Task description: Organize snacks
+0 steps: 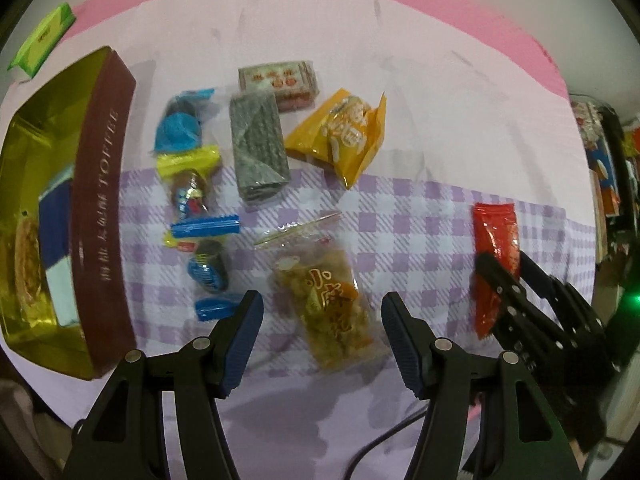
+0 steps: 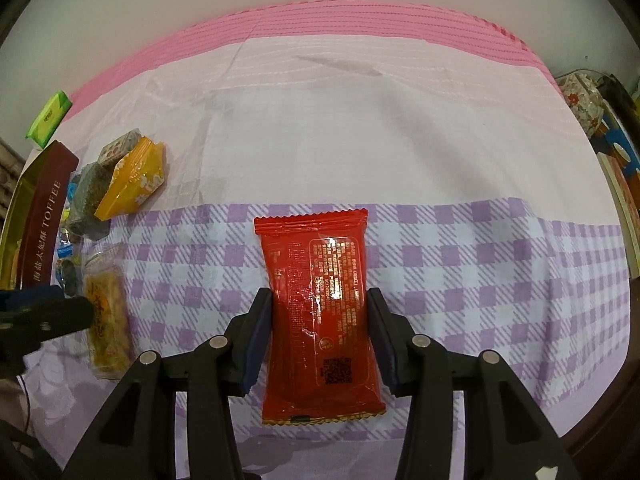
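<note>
In the left wrist view my left gripper point(image 1: 322, 312) stands open, pointing down, its fingers on either side of a clear packet of yellow snack point(image 1: 324, 292) without touching it. My right gripper point(image 2: 320, 312) is shut on a red foil packet point(image 2: 320, 300), the pads pressing its long sides just above the checked cloth. That red packet point(image 1: 494, 232) and the right gripper point(image 1: 508, 276) also show at the right of the left wrist view. A brown and gold toffee tin point(image 1: 104, 208) lies open at the left with a few packets inside.
Between the tin and the clear packet lie several wrapped candies point(image 1: 190, 184), a grey-green pack point(image 1: 260, 148), a pink cracker pack point(image 1: 280, 80) and an orange packet point(image 1: 344, 132). A green packet point(image 1: 42, 38) sits at the far left. Clutter lines the right edge.
</note>
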Motion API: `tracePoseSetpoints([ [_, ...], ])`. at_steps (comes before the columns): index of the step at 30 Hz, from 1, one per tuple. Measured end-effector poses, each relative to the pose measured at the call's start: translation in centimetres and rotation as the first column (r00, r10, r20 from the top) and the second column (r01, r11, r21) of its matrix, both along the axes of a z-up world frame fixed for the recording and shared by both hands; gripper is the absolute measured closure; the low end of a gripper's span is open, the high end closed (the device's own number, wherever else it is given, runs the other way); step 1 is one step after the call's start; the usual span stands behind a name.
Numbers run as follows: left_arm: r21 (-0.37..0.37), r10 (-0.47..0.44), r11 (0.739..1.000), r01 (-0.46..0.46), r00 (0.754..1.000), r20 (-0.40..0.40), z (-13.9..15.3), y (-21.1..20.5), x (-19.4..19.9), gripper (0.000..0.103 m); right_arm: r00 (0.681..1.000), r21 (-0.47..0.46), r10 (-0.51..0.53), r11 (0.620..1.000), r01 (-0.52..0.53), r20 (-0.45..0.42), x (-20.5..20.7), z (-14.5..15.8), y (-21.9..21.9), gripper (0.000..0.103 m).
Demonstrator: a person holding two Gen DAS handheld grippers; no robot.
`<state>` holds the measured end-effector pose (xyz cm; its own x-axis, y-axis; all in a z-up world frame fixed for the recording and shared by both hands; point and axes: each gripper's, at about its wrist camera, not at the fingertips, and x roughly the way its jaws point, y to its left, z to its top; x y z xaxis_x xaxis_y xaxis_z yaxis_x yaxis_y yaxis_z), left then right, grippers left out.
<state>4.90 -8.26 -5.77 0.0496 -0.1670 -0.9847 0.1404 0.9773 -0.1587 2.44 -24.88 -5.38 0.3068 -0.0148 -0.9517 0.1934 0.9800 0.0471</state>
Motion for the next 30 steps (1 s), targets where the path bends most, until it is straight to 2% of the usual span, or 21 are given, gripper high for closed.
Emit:
tracePoseSetpoints([
  [6,0.0,0.025,1.0,-0.025,0.999,-0.02,-1.1,-0.5,-0.2,0.042,1.0,-0.002,0.001,1.0,-0.001,-0.001,-0.1,0.0,0.1,0.059],
  [12,0.035,0.006,0.999,-0.007,1.0,0.013,-1.9,-1.4,-0.4,0.047,1.0,0.003,-0.006,1.0,0.006,0.0,-0.1,-0.1,0.0,0.058],
  [14,0.046,-0.007,0.999,0.006,1.0,0.018,-2.3,-2.2,-0.3,0.051,1.0,0.002,-0.005,1.0,0.005,0.0,-0.1,-0.1,0.0,0.058],
  [21,0.064,-0.069,0.996,0.066,0.997,0.036,-2.4,-3.2,0.0,0.057,1.0,-0.001,-0.004,1.0,0.004,0.0,0.0,-0.1,0.1,0.058],
  [23,0.071,-0.088,0.994,0.085,0.995,0.046,-1.8,-1.7,-0.4,0.06,1.0,-0.001,-0.006,1.0,0.006,0.0,0.0,-0.1,0.1,0.058],
  [26,0.076,-0.113,0.991,0.109,0.992,0.055,-1.7,-1.7,-0.8,0.064,1.0,-0.003,-0.006,1.0,0.006,0.0,0.0,-0.2,0.1,0.058],
  [30,0.076,-0.136,0.988,0.132,0.989,0.055,-1.5,-2.0,-0.9,0.064,1.0,-0.006,-0.005,1.0,0.005,0.0,0.0,-0.2,0.2,0.058],
])
